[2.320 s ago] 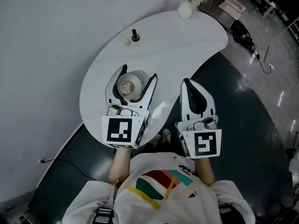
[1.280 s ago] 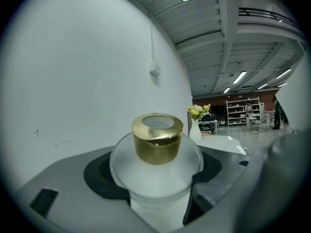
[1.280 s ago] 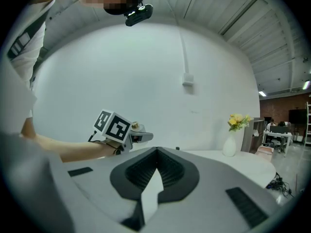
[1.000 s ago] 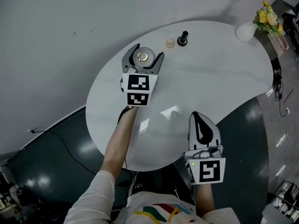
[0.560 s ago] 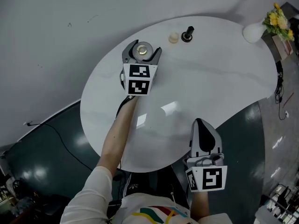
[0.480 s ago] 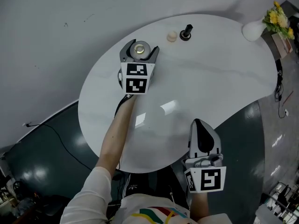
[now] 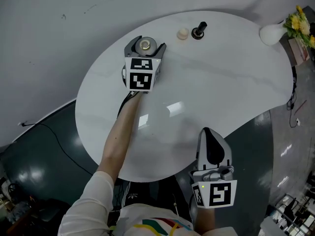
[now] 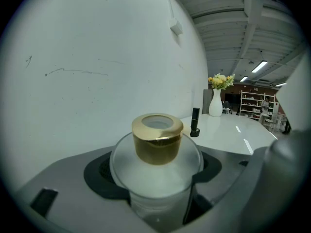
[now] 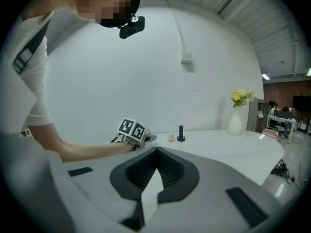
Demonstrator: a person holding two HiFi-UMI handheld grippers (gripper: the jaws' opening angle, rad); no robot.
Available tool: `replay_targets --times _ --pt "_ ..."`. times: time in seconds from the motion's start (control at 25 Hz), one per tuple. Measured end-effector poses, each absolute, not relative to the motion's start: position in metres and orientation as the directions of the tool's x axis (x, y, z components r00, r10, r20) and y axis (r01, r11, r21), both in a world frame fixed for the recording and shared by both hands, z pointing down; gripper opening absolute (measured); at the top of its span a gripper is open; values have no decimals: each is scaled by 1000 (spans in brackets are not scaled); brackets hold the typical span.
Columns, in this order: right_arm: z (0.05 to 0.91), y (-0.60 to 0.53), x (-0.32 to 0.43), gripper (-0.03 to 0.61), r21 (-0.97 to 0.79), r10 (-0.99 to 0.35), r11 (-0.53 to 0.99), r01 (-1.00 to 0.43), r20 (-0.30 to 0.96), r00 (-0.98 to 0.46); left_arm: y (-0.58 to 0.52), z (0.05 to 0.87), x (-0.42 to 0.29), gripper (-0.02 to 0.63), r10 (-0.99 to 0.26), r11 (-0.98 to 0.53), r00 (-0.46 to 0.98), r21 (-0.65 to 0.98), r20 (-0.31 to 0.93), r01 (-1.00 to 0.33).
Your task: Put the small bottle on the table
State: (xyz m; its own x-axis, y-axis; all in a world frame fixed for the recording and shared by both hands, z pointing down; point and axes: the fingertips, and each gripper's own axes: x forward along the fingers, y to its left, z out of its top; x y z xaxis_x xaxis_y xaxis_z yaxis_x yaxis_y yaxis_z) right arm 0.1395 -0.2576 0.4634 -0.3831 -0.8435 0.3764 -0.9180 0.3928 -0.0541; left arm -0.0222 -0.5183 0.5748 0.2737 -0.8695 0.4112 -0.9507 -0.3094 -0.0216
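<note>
The small bottle (image 7: 144,45) has a frosted glass body and a gold cap (image 8: 157,140). My left gripper (image 7: 146,39) is shut on its body, over the far left part of the white table (image 7: 221,82). The bottle stands upright between the jaws; I cannot tell whether its base touches the tabletop. My right gripper (image 7: 207,133) is shut and holds nothing, at the table's near edge. In the right gripper view its jaws (image 9: 155,171) meet, and the left gripper's marker cube (image 9: 132,128) shows far off.
A cream knob-like piece (image 7: 182,33) and a small black upright piece (image 7: 199,30) stand on the table just right of the bottle. A white vase (image 7: 272,33) with yellow flowers stands at the far right edge. A grey wall runs behind; dark floor lies around the table.
My left gripper has carried the bottle from near my body out to the far left of the table. The right gripper has stayed shut at the near edge.
</note>
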Motion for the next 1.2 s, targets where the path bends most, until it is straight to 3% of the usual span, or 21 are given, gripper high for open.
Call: replay_targets --times 1.2 --pt "462 -247 123 11 -44 -838 398 -916 388 -383 -527 595 -23 354 -809 -327 267 -22 524 -945"
